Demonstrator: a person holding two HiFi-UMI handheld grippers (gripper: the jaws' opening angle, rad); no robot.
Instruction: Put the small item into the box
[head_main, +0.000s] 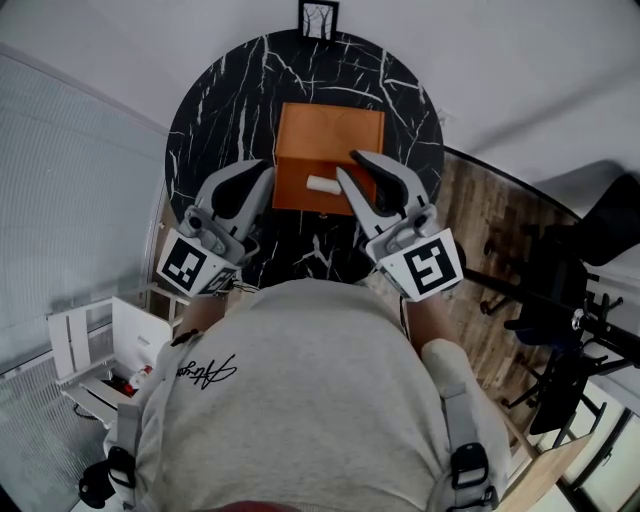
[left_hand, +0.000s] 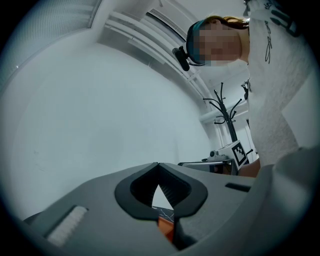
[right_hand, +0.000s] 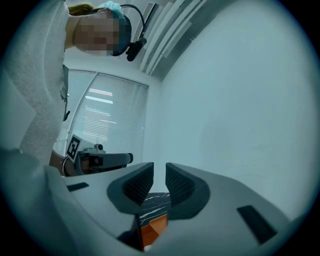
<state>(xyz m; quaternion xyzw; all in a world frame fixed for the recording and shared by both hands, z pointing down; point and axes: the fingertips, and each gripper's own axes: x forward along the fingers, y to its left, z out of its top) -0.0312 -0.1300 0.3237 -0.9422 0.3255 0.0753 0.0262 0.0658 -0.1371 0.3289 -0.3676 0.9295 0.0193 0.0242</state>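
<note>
Sitting in the middle of the round black bench, bare marble free round every edge: orange box, top open. Holds left claw level just beside the box's left wall, tips together, empty. Poises right claw over the near right corner, jaws slightly apart, gripping nothing. Shows small item inside, against the near wall.

A round black table, veined in white, carries an orange box near its middle; a small black-framed picture stands at its far rim, apart from the box.
</note>
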